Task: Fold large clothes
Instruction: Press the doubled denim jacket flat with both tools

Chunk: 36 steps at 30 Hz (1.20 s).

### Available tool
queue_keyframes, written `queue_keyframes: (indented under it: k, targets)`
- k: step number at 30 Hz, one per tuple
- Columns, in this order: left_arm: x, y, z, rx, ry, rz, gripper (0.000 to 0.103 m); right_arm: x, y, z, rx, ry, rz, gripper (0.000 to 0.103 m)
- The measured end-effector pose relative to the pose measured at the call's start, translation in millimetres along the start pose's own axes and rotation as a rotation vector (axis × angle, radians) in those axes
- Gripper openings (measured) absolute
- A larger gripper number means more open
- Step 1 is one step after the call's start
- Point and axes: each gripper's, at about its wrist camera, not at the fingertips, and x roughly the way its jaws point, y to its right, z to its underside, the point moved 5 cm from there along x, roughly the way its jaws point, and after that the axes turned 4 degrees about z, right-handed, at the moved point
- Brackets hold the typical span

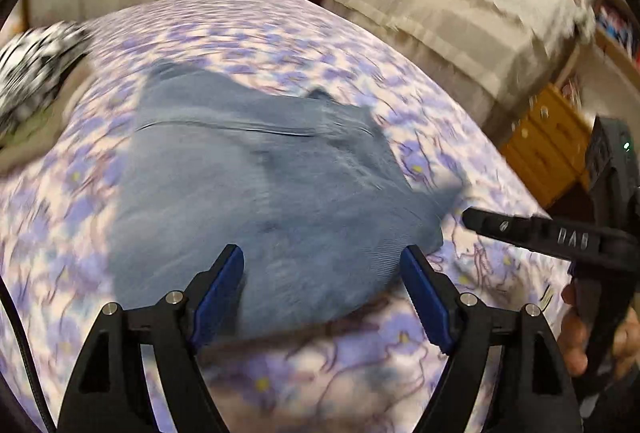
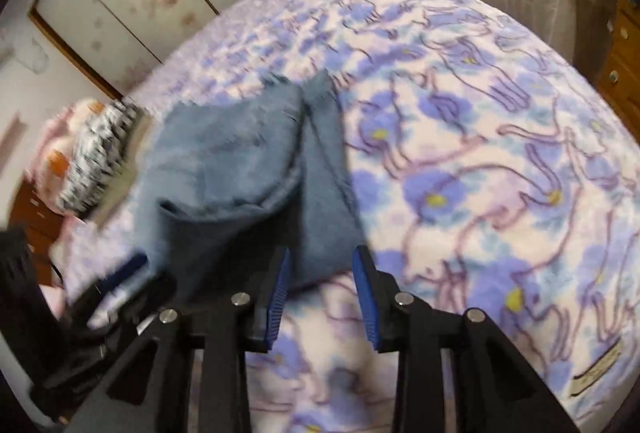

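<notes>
A grey-blue garment [image 1: 264, 185] lies partly folded on a bed with a purple flowered cover [image 1: 360, 365]. My left gripper [image 1: 322, 259] is open and empty, its blue pads just above the garment's near edge. In the right wrist view the garment [image 2: 240, 161] lies ahead and left, one layer folded over another. My right gripper [image 2: 322, 259] is open and empty at the garment's near corner. The right gripper also shows in the left wrist view [image 1: 472, 217], beside the garment's right corner. The left gripper shows blurred at the left of the right wrist view [image 2: 120, 273].
A black-and-white patterned cloth [image 1: 36, 73] lies at the bed's far left, also in the right wrist view [image 2: 100, 157]. A second bed with a beige cover [image 1: 460, 13] stands to the right. A wooden drawer unit [image 1: 548, 137] stands beyond the bed's right edge.
</notes>
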Motion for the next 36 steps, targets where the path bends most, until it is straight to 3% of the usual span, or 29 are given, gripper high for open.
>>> queue_keyframes:
  k: [5, 7, 11, 13, 21, 25, 33, 35, 36]
  targets:
    - [-25, -45, 13, -0.112, 0.016, -0.048, 0.08, -5, -11, -16, 0.027, -0.021, -0.083, 0.036]
    - [-28, -62, 19, -0.131, 0.011, -0.09, 0.08, 1, -15, -18, 0.038, -0.056, -0.114, 0.047]
    - [-28, -95, 33, -0.211, -0.028, -0.14, 0.08, 30, -19, -16, 0.085, -0.184, -0.175, 0.049]
    - [-27, -103, 38, -0.234, -0.04, -0.142, 0.08, 41, -18, -13, 0.101, -0.219, -0.163, 0.049]
    - [-23, -109, 44, -0.233, -0.049, -0.148, 0.08, 64, -4, -16, 0.156, -0.258, -0.116, 0.049]
    - [-18, -109, 44, -0.242, -0.056, -0.141, 0.08, 82, -5, -14, 0.181, -0.348, -0.21, 0.051]
    - [-10, -112, 42, -0.253, -0.068, -0.134, 0.08, 120, -16, -23, 0.191, -0.407, -0.275, 0.051]
    - [-8, -111, 42, -0.246, -0.069, -0.14, 0.08, 118, -22, -26, 0.154, -0.38, -0.257, 0.047]
    - [-8, -111, 41, -0.245, -0.068, -0.141, 0.08, 111, -32, -30, 0.091, -0.345, -0.238, 0.025]
